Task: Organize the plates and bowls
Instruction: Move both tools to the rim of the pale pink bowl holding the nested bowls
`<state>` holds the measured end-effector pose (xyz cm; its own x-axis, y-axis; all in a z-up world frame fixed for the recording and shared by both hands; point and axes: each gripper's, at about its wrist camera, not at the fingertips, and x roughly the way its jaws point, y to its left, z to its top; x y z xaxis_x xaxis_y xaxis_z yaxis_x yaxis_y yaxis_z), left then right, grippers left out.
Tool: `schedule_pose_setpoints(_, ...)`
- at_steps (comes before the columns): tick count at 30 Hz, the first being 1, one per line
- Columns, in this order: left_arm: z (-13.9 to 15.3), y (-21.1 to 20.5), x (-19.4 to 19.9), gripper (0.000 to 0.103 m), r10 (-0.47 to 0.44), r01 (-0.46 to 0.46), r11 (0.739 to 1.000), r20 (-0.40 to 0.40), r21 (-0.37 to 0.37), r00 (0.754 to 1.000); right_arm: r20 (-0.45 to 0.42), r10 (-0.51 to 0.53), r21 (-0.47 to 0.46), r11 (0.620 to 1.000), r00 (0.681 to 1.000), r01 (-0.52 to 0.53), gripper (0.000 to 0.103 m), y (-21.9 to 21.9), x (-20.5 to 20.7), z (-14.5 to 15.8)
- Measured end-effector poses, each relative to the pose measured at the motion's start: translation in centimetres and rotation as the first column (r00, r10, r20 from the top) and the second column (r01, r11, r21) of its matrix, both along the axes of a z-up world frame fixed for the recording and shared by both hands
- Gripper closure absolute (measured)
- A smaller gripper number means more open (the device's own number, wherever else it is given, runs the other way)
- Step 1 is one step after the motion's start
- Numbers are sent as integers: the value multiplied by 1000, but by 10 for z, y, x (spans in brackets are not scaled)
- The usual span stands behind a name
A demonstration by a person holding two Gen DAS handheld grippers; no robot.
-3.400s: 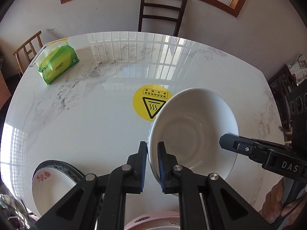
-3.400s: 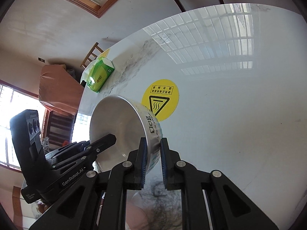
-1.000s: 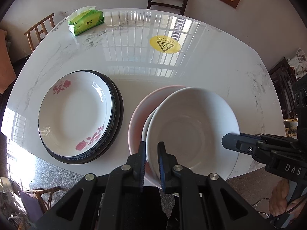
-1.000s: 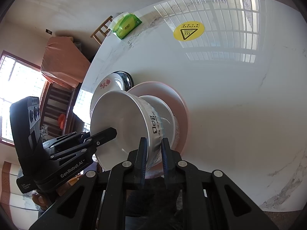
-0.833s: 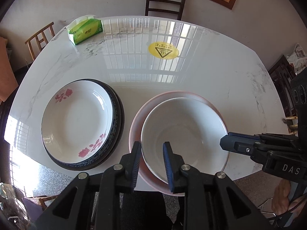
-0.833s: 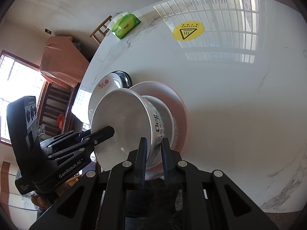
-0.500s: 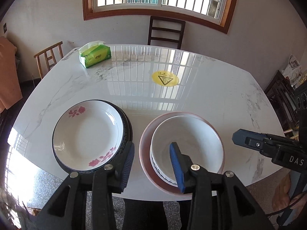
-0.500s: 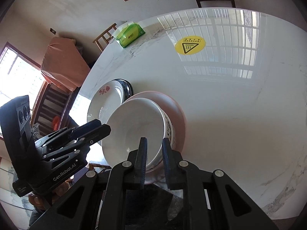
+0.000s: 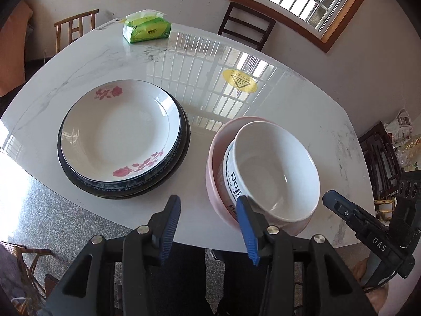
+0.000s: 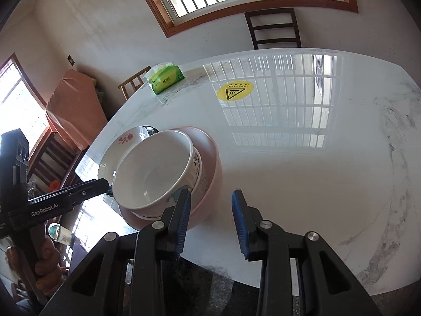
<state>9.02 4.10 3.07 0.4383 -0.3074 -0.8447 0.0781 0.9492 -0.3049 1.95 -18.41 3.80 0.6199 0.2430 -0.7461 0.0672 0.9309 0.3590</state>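
Left hand-held gripper (image 9: pixel 208 222): jaws opening, nothing between them; white bowl (image 9: pixel 273 171) sits just right of it, lower right of frame.
Right hand-held gripper (image 10: pixel 210 216): jaws opening, clear of the bowl, which lies just left.
Bowl appearance: white, printed wall, nested in a second bowl inside a pink bowl (image 9: pixel 215 158).
Plates (image 9: pixel 121 134): floral plate on two dark-rimmed ones, left on the bench (image 9: pixel 263 100).
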Motion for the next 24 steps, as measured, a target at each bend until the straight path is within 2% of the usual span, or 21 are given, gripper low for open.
schedule_pose_setpoints(4,-4,4,8,58,23,-23,1000,-26,-11,999,-31,6,76,997,1000,-3,72,-6,8,-9)
schedule_pose_setpoints(13,-11,1,19,58,31,-33,999,-90,-23,995,-83,10,50,999,997,-5,72,-2,23,-17)
schedule_pose_setpoints(15,-12,2,19,53,48,-50,999,-99,-16,994,-91,12,45,999,996,-8,72,-1,25,-17)
schedule_pose_setpoints(17,-14,4,19,41,69,-69,998,-107,-3,992,-101,11,38,999,995,-8,72,-1,27,-18)
schedule_pose_setpoints(20,-14,6,17,34,91,-90,996,-102,13,991,-120,17,36,999,993,-12,72,-1,32,-20)
schedule_pose_setpoints(22,-17,12,16,32,130,-129,992,-128,17,983,-128,20,30,999,992,-16,72,-1,35,-20)
schedule_pose_setpoints(24,-18,15,14,32,150,-153,988,-144,-12,978,-142,19,17,1000,990,-17,72,-2,36,-19)
